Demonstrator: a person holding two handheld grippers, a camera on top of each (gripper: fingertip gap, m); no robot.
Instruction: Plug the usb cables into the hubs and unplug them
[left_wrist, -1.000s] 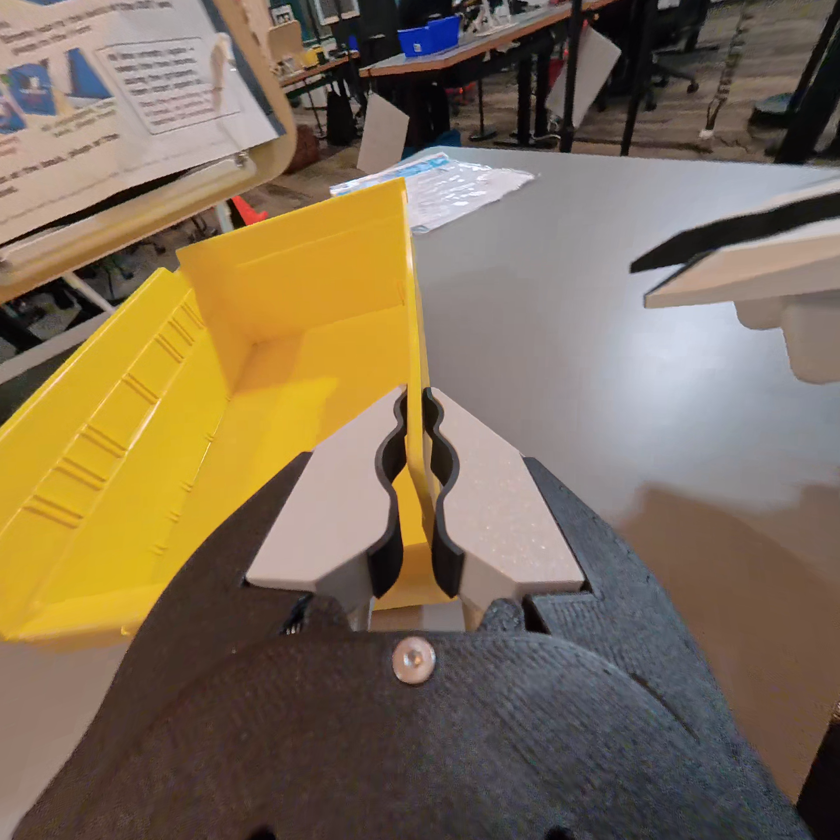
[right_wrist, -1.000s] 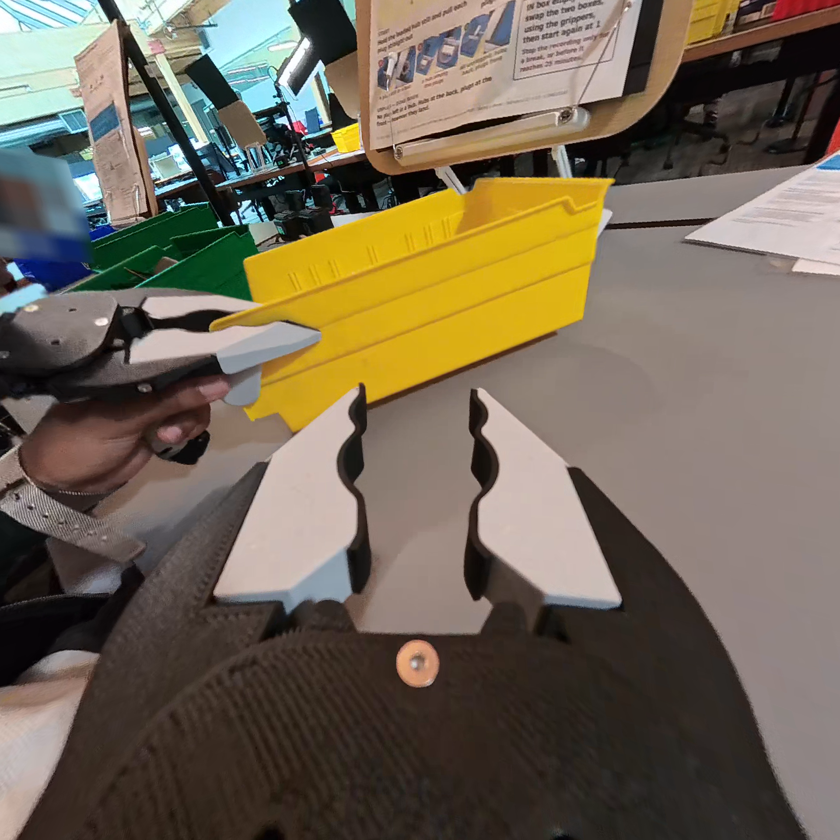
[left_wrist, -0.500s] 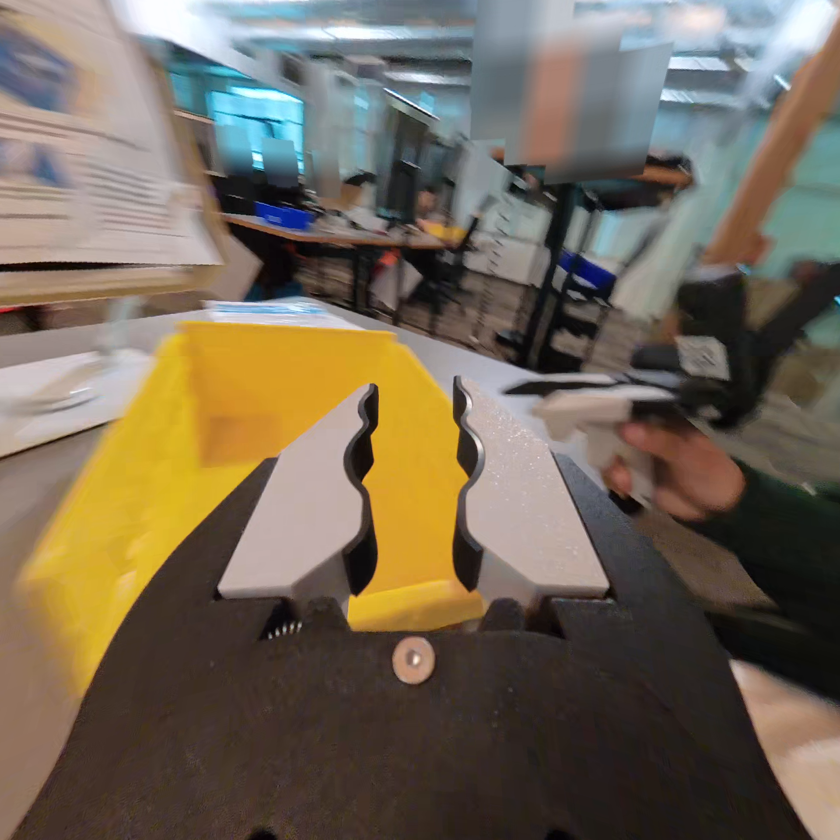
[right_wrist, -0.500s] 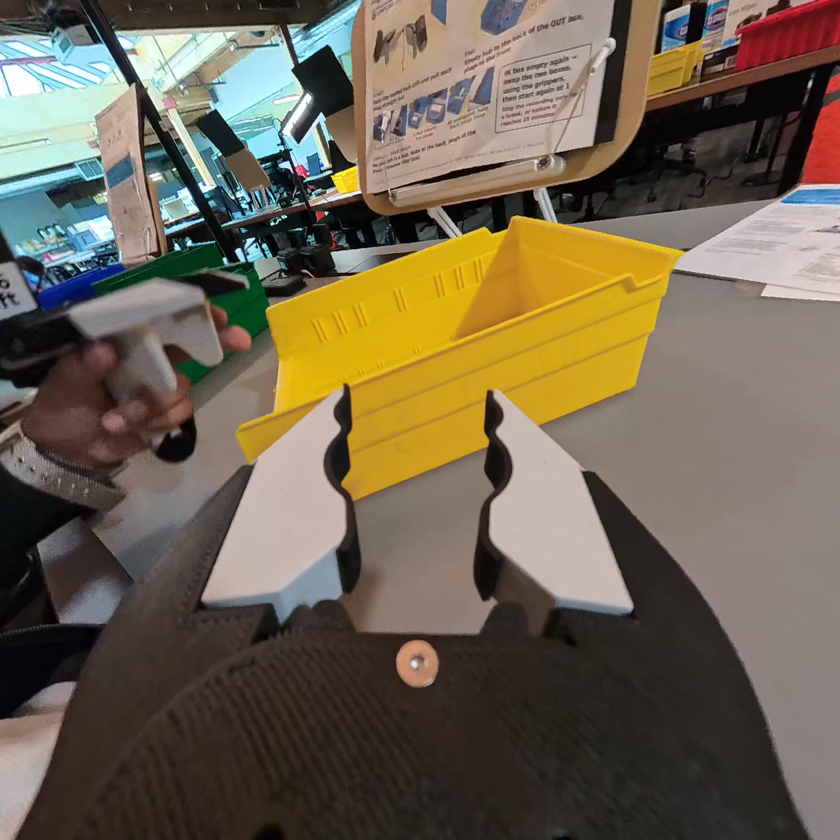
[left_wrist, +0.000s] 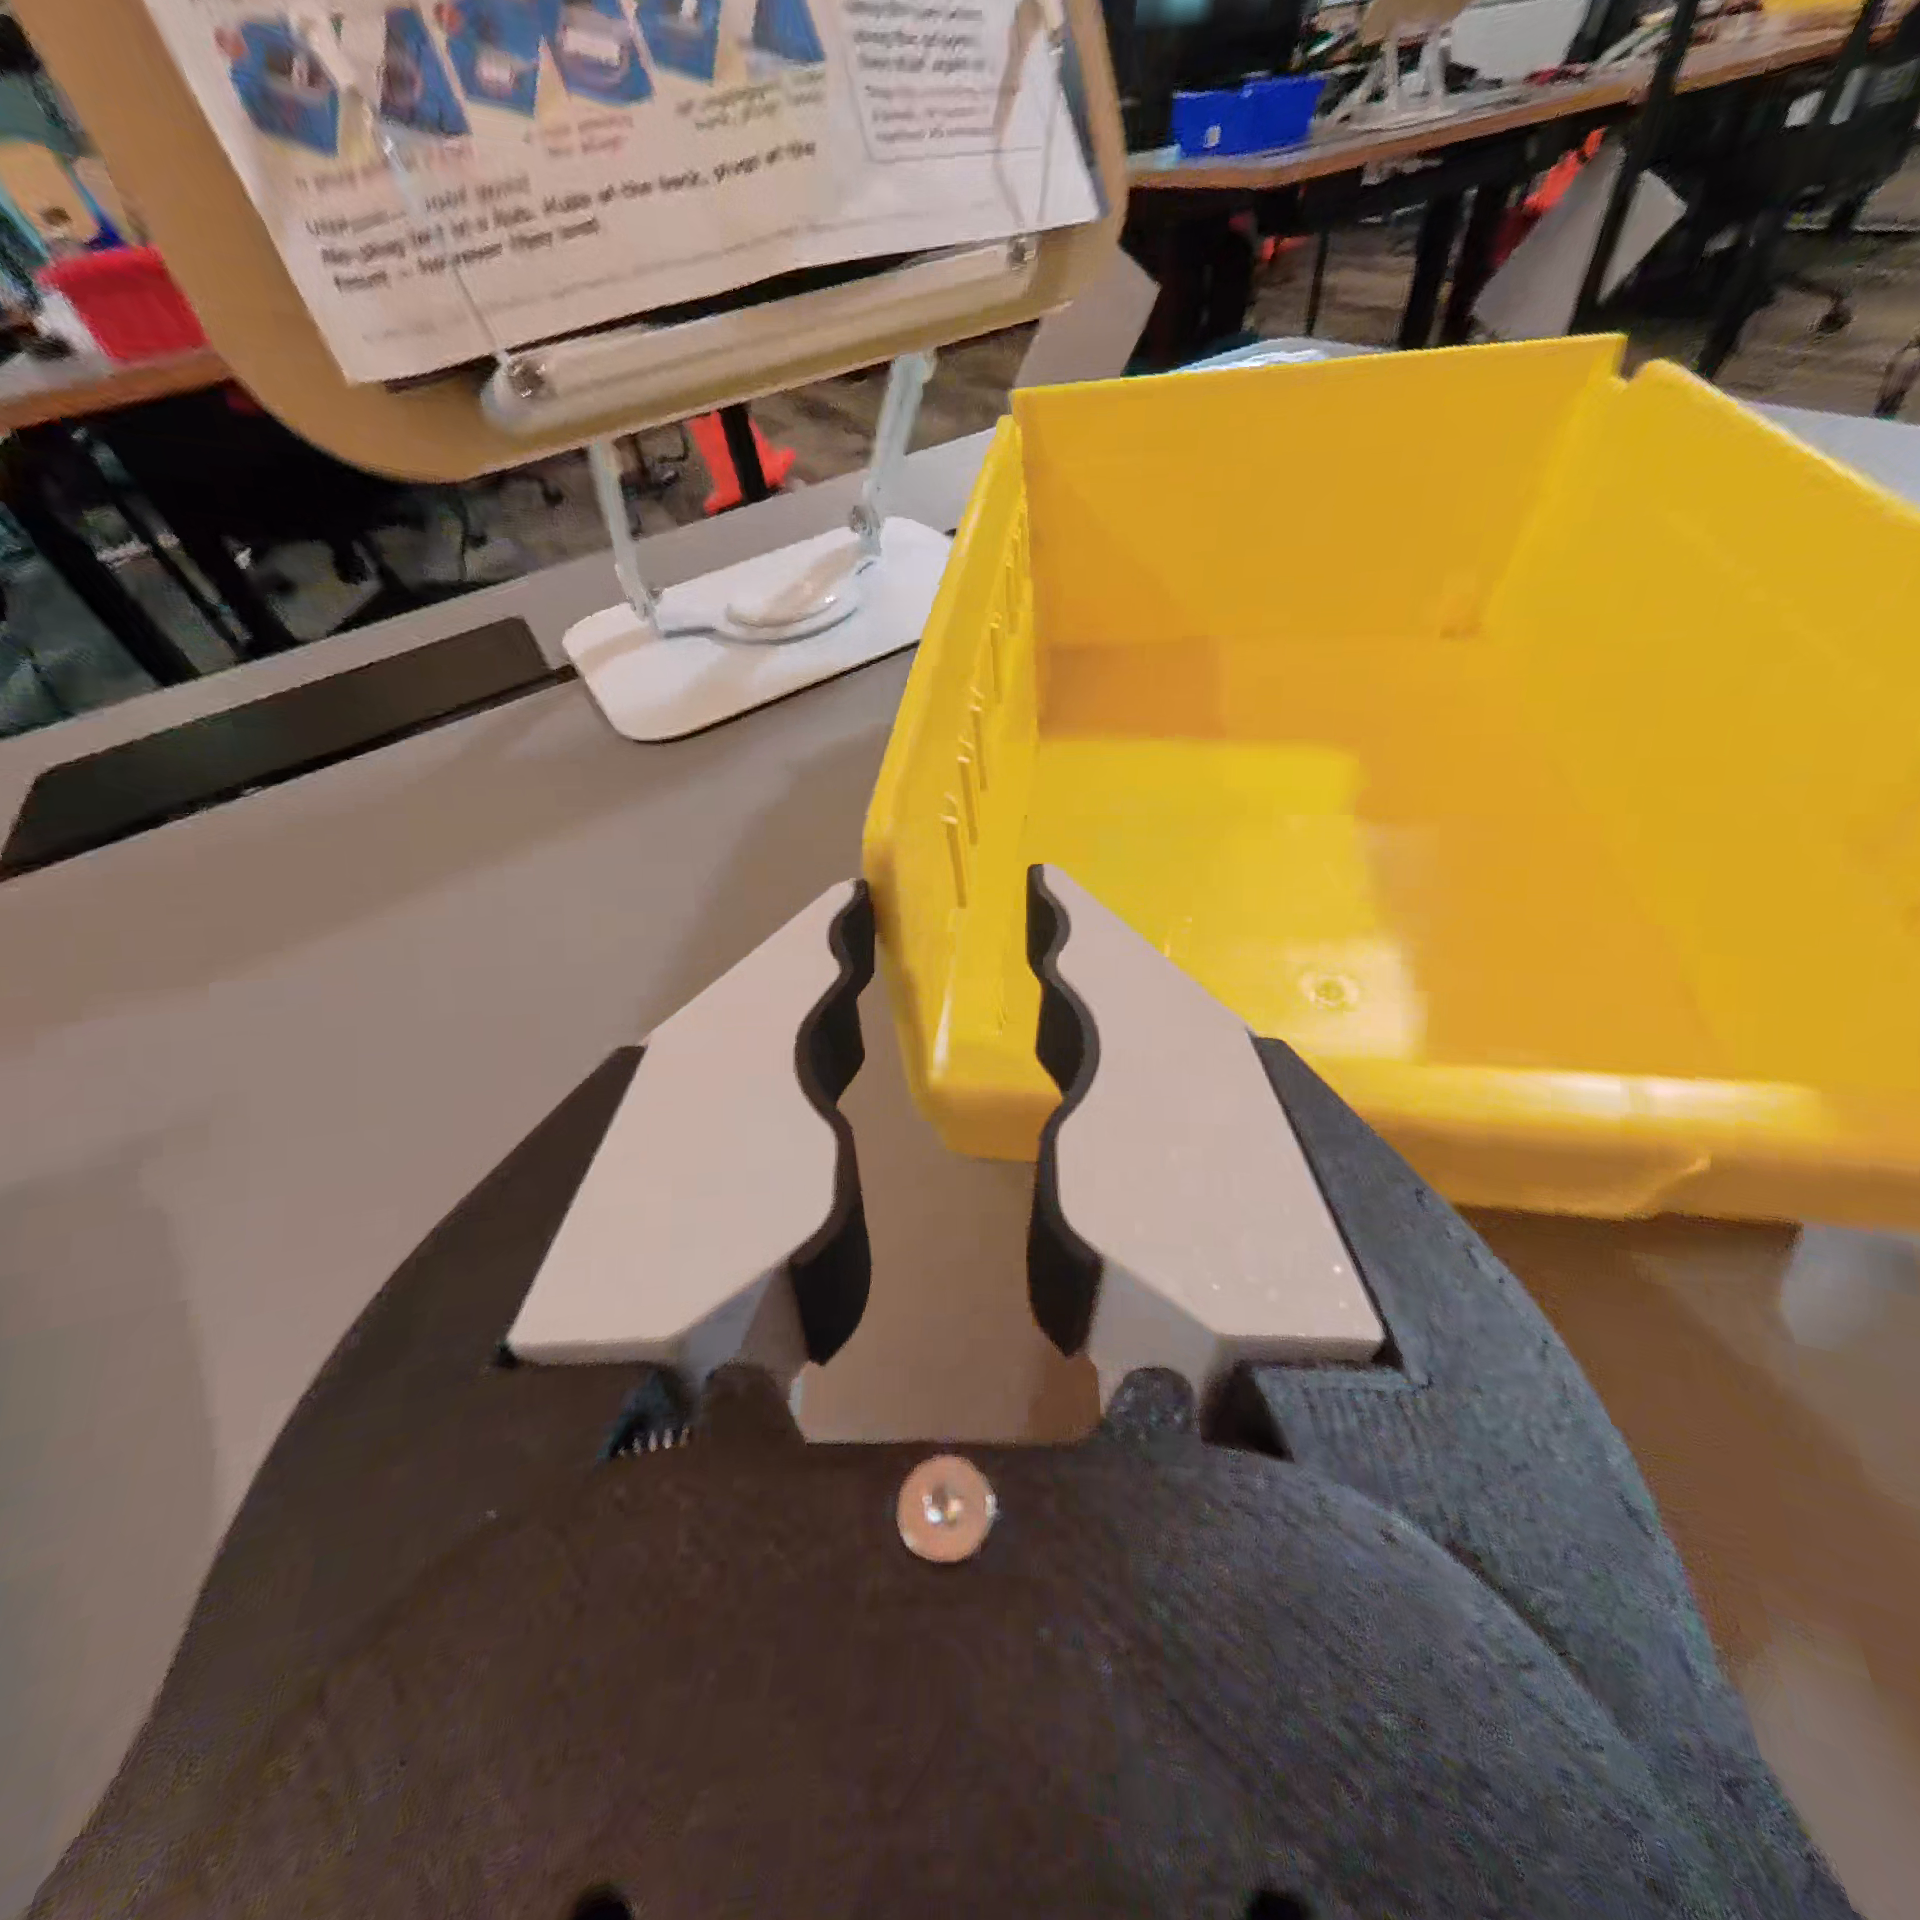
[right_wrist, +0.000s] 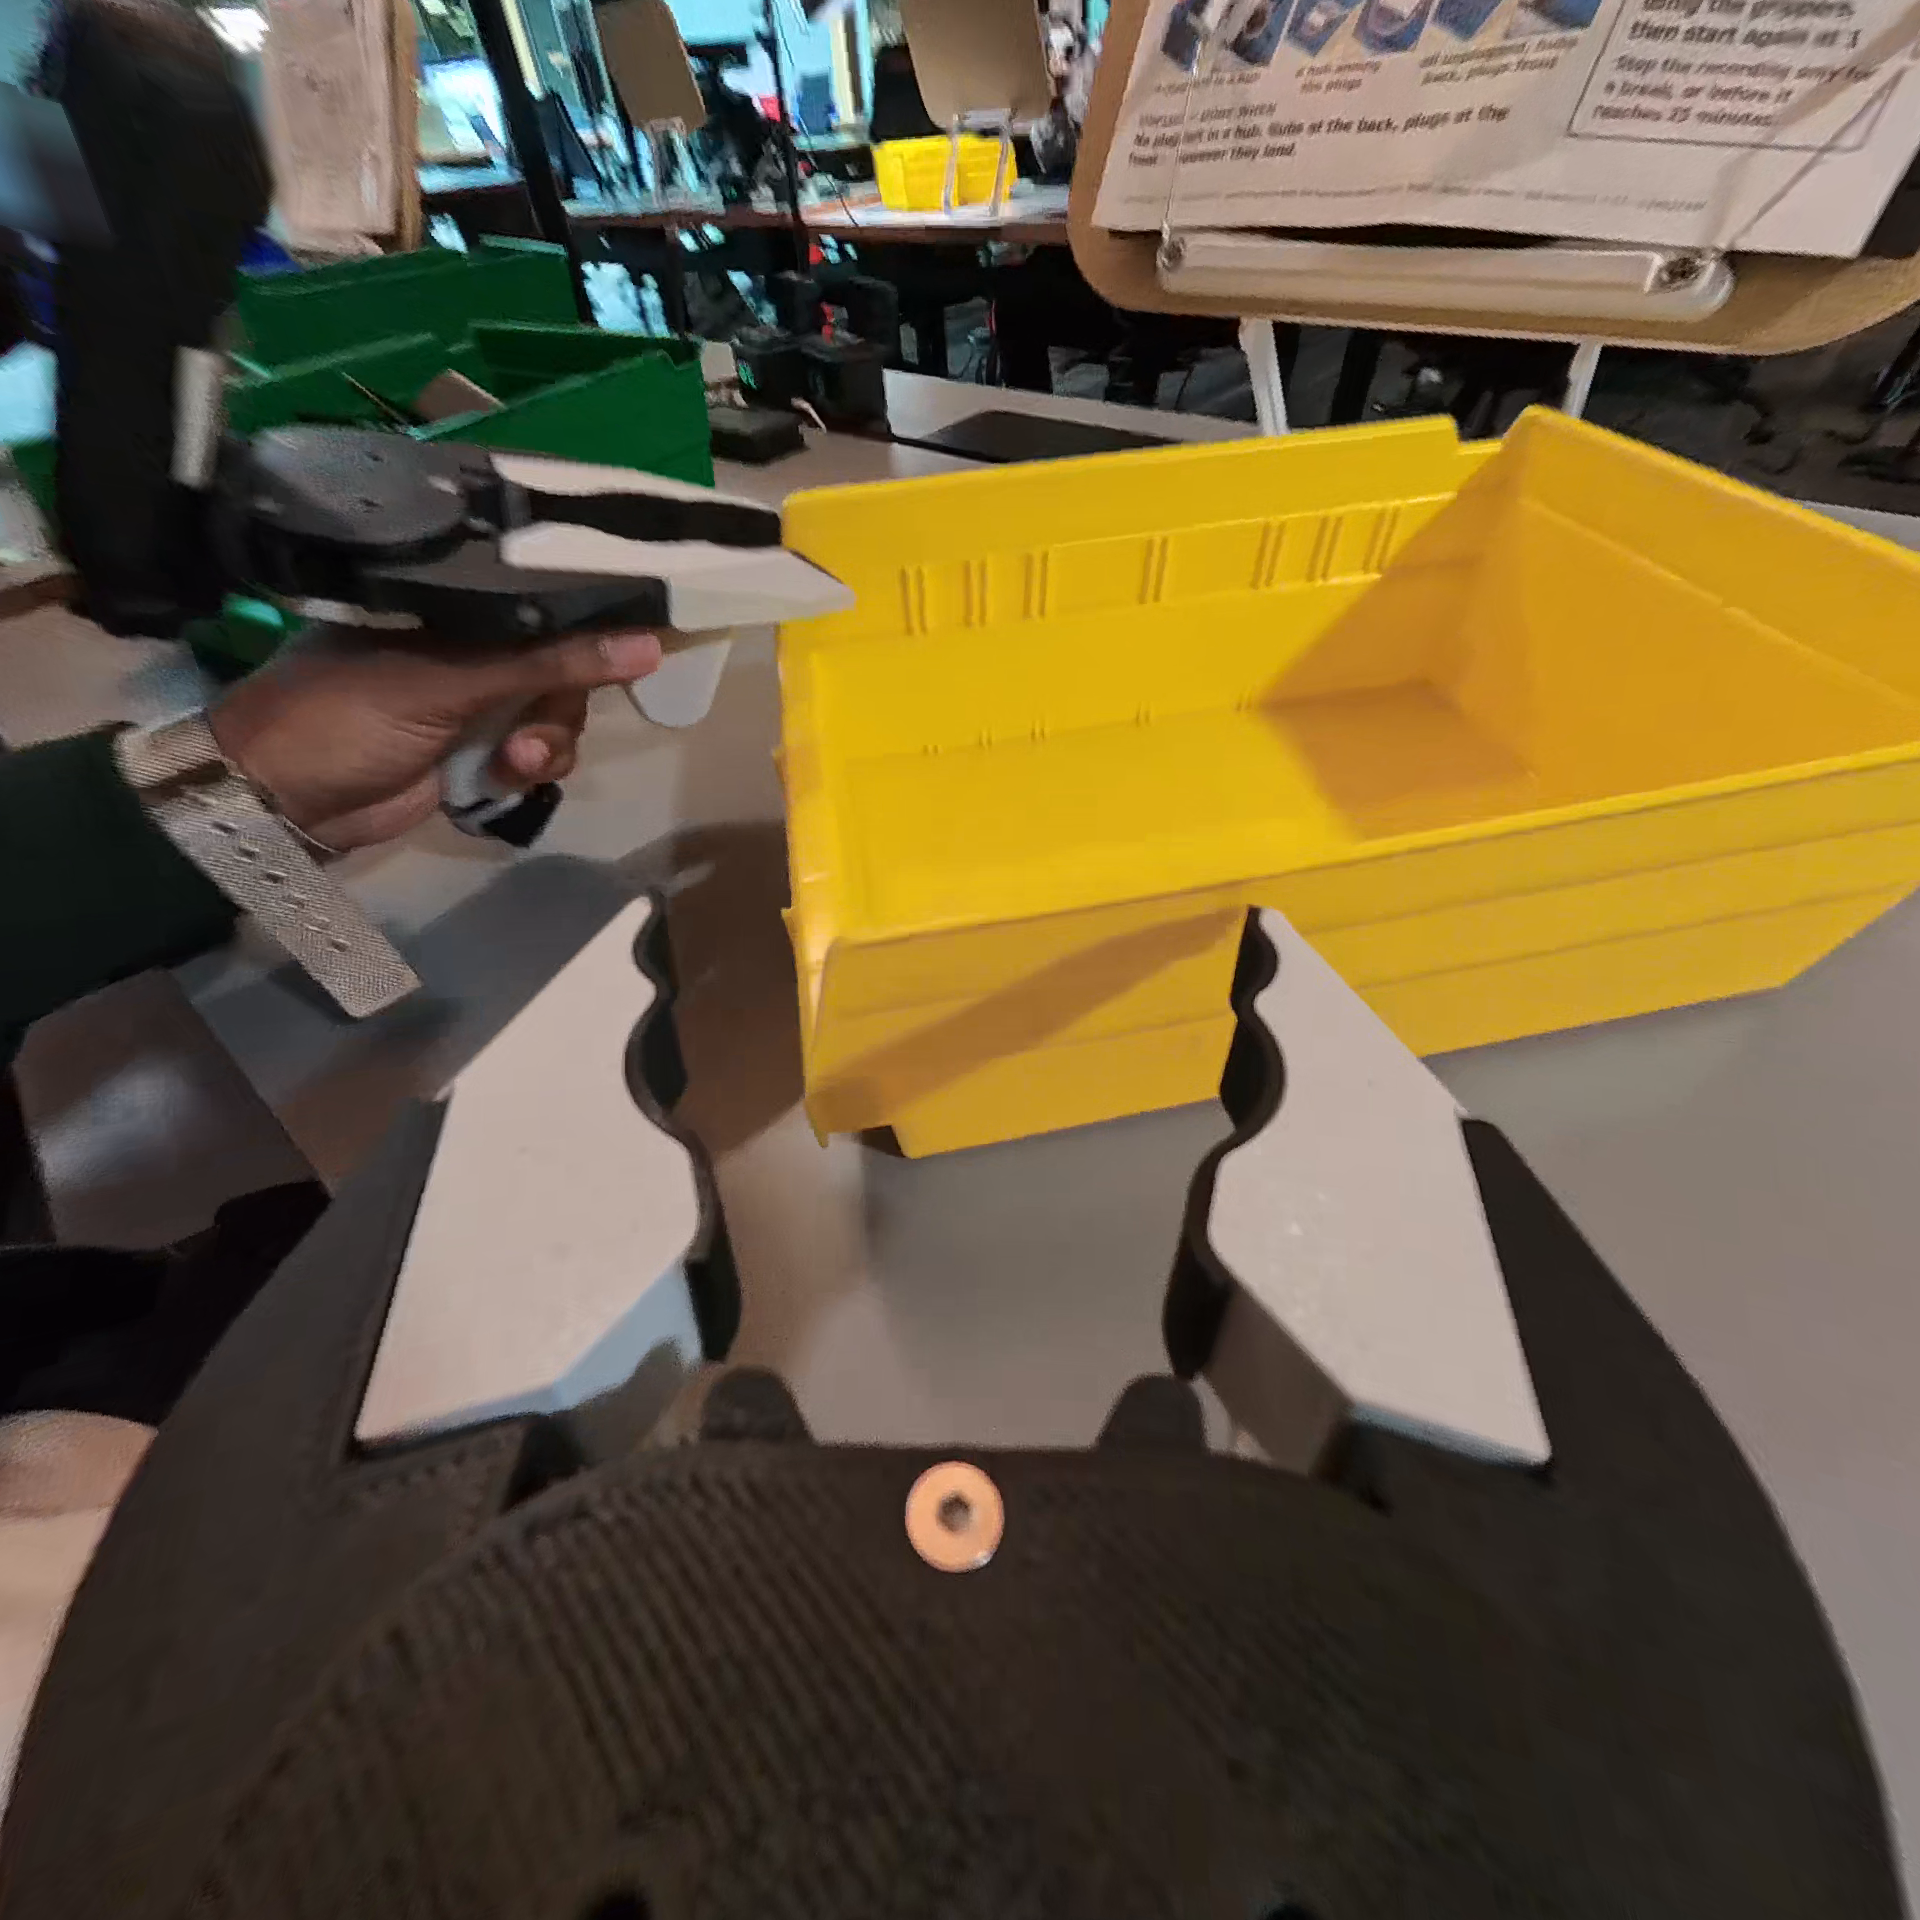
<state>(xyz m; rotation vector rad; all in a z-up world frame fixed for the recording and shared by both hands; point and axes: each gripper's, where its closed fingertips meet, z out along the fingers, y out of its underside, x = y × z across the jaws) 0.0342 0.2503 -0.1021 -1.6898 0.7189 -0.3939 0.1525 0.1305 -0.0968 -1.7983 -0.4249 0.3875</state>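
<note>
Left gripper (left_wrist: 951, 894): jaws narrowly parted, straddling near corner wall of empty yellow plastic bin (left_wrist: 1455, 831), not clamped | Right gripper (right_wrist: 951, 925): jaws wide, empty, just before bin | Bin on grey table (right_wrist: 1662, 1143).

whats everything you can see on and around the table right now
yellow bin: one, yellow, open-topped and empty inside, on the grey table
table: one, grey, under the bin
clipboard stand: one, tan board with a printed sheet on a white base, behind the bin
black flat panel: one, black, set in the table left of the stand's base
green bins: several, green, on the far left in the right wrist view
small yellow bin: one, yellow, on a far table
blue bin: one, blue, on a background table
left gripper: one, grey fingers, jaws apart around the bin's near left wall corner
hand: one, holding the left gripper's handle
right gripper: one, grey fingers, open, facing the bin's near end
</note>
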